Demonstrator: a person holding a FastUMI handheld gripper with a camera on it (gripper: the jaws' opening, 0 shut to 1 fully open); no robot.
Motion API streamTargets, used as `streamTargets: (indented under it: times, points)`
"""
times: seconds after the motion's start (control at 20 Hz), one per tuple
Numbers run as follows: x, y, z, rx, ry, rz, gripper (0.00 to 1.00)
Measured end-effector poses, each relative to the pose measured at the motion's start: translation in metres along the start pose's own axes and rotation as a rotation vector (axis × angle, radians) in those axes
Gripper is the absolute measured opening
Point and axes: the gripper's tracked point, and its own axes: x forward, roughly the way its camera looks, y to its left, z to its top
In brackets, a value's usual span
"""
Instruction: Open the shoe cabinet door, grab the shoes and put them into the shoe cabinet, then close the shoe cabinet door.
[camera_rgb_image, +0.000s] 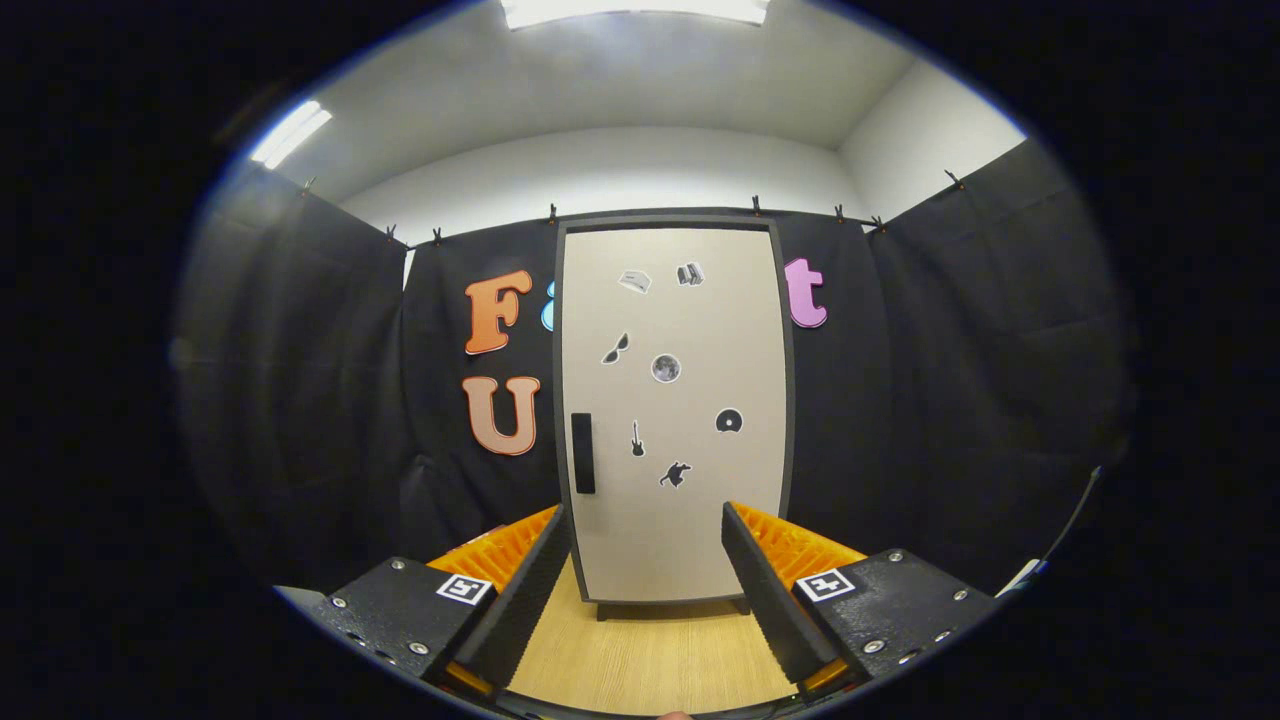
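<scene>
Standing upright on the wooden bench (640, 650) straight ahead of the fingers, the shoe cabinet (675, 410) has its door (690, 330) shut, so whatever it holds is hidden. Its dark handle (582, 453), long axis vertical, sits at the door's left edge, beyond and slightly left of the hand-held gripper (645, 570), whose fingers are spread wide, holding nothing.

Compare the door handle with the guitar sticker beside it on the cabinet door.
The door handle is a plain dark upright bar near the door's left edge; the guitar sticker is far smaller and thinner, and sits further toward the middle. The handle looks raised; the sticker looks flat. Both stand upright on the closed cabinet door, beyond the open tool.
</scene>
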Motion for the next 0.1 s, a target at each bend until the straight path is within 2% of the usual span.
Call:
streamTargets:
  times: [0.1]
  points:
    - [-0.0016, 0.0005, 0.0003, -0.006, 0.001, -0.002, 0.95]
